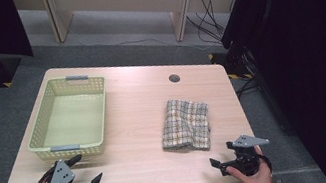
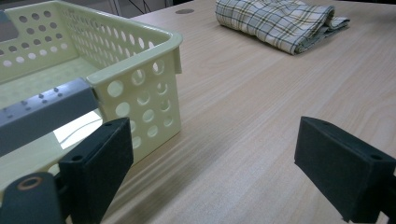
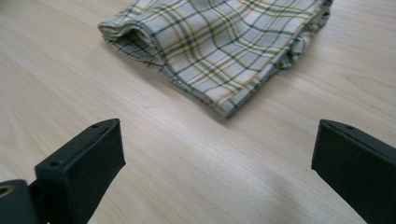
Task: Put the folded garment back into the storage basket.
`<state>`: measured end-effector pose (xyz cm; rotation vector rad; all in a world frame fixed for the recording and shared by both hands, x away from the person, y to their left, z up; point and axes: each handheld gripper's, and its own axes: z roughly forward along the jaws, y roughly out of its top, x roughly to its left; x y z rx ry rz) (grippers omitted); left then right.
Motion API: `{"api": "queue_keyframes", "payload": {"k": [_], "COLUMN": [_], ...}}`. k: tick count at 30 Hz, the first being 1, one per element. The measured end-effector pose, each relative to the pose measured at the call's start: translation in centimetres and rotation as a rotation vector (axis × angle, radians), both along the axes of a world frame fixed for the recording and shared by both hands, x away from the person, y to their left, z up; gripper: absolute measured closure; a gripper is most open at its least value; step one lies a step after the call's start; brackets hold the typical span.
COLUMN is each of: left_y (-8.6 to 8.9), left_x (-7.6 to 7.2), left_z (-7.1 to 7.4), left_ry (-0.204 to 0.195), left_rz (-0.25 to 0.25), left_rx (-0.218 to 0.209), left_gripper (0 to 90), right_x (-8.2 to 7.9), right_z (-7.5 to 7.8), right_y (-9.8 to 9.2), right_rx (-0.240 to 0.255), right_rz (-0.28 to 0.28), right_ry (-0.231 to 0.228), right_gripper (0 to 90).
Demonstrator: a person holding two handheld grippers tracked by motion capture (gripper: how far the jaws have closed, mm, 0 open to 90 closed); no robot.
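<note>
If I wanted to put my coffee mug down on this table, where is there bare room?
The widest bare wood lies between the basket and the folded checked cloth, running from the cable hole to the near edge. The basket itself is empty. It is tighter at the near corners, where the left gripper sits close by the basket and the right gripper below the cloth.

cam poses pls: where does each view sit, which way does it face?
High view: above the near edge, looking forward and down; both hands, left tongs, right tongs.
Left gripper view: rides left tongs, faces basket corner.
Right gripper view: rides right tongs, faces cloth.
Shared: the cloth, the table.
</note>
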<state>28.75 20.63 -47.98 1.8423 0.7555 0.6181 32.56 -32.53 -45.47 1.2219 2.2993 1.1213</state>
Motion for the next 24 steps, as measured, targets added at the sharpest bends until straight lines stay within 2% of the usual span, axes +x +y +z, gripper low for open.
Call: {"api": "queue_keyframes", "payload": {"k": [2,7,12,14,15,16,17,18,22,23,24], "left_y": [0.0,-0.2,-1.5,-3.4,-3.4,-4.2,-6.0,-6.0,-9.6,-11.0,-11.0], "left_x": [0.0,0.0,0.0,0.7,0.7,1.0,1.5,1.5,3.0,3.7,3.7], "left_z": [0.0,0.1,1.0,2.3,2.3,2.8,3.8,3.8,5.5,6.0,6.0], "left_ry": [-0.005,-0.007,-0.019,-0.017,-0.017,-0.028,-0.050,-0.050,-0.067,-0.063,-0.063], "left_rz": [-0.001,-0.011,-0.051,-0.098,-0.098,-0.118,-0.162,-0.162,-0.233,-0.257,-0.257], "left_rx": [0.000,-0.014,-0.018,-0.053,-0.053,-0.055,-0.042,-0.042,-0.020,-0.012,-0.012], "left_gripper": [11.3,11.3,11.7,11.7,11.8,11.7,11.8,11.9,11.9,12.0,12.0], "right_x": [0.2,0.6,1.1,2.1,2.5,3.0,3.5,3.5,6.2,7.5,7.5], "right_z": [0.0,0.5,1.1,1.8,2.1,2.4,2.7,2.7,3.5,3.7,3.7], "right_y": [-0.3,-0.5,-0.5,-0.5,-0.5,-0.4,-0.4,-0.4,-0.2,-0.1,-0.1], "right_rx": [0.013,0.039,0.029,0.022,0.022,0.017,0.014,0.014,0.003,-0.004,-0.004], "right_rz": [-0.042,-0.088,-0.103,-0.117,-0.120,-0.123,-0.126,-0.126,-0.146,-0.153,-0.153], "right_ry": [-0.009,-0.013,-0.017,-0.019,-0.024,-0.027,-0.028,-0.028,-0.018,-0.004,-0.004], "right_gripper": [2.9,2.5,2.6,3.1,3.3,3.3,3.4,3.4,4.1,4.4,4.4]}}
